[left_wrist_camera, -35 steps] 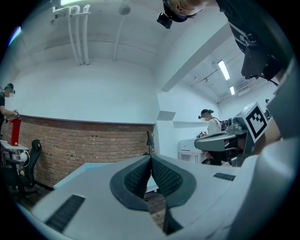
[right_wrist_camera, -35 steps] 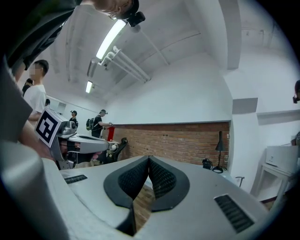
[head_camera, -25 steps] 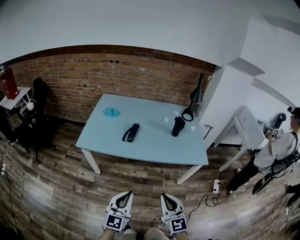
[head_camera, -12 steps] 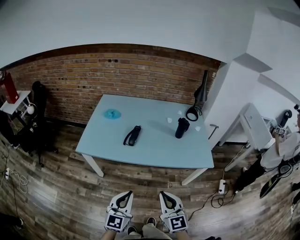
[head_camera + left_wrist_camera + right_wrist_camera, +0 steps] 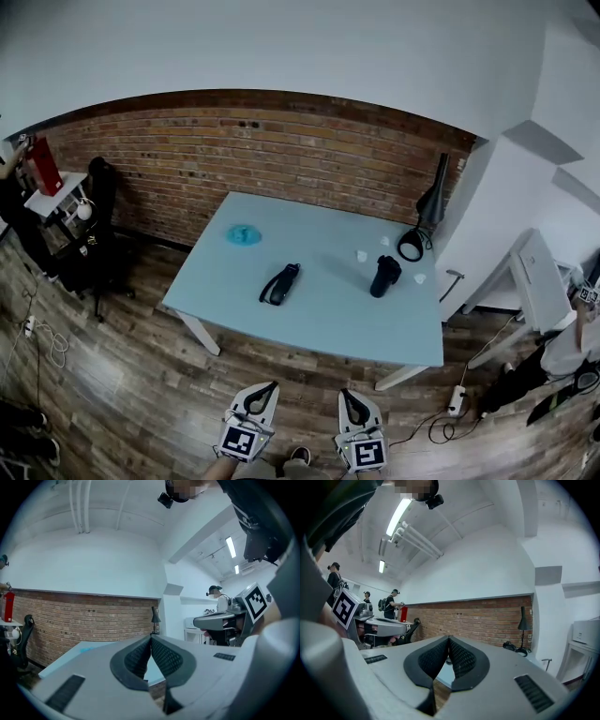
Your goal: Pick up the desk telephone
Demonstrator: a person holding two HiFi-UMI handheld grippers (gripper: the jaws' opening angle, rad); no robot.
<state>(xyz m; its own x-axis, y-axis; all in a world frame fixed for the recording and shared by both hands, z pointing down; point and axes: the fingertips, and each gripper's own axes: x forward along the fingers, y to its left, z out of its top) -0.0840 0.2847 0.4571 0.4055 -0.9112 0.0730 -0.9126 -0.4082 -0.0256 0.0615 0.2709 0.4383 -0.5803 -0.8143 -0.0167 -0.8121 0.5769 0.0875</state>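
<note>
1. Off the left end of the light-blue table (image 5: 319, 319), a black office chair (image 5: 101, 230) stands against the brick wall (image 5: 187, 155).
2. A small blue object (image 5: 244, 234) lies on the table's far left part, near the wall-side edge.
3. The desk telephone (image 5: 280, 284), black and long, lies flat on the table left of its middle, apart from everything else on it. Its long axis runs diagonally: the near end points toward the table's front left, the far end toward the wall and a little to the right.
4. The left gripper (image 5: 273, 383) hovers over the wooden floor in front of the table's front edge, well short of the telephone. Its jaws are pressed together with nothing between them (image 5: 151, 639).
5. The right gripper (image 5: 343, 392) hangs beside it, also in front of the table, jaws closed and empty (image 5: 449, 639).
6. A black cup (image 5: 383, 277) stands upright on the table's right half.
7. A black desk lamp (image 5: 429, 208) stands at the table's far right corner.
8. A white power strip (image 5: 457, 400) lies on the floor by the table's near right leg.
</note>
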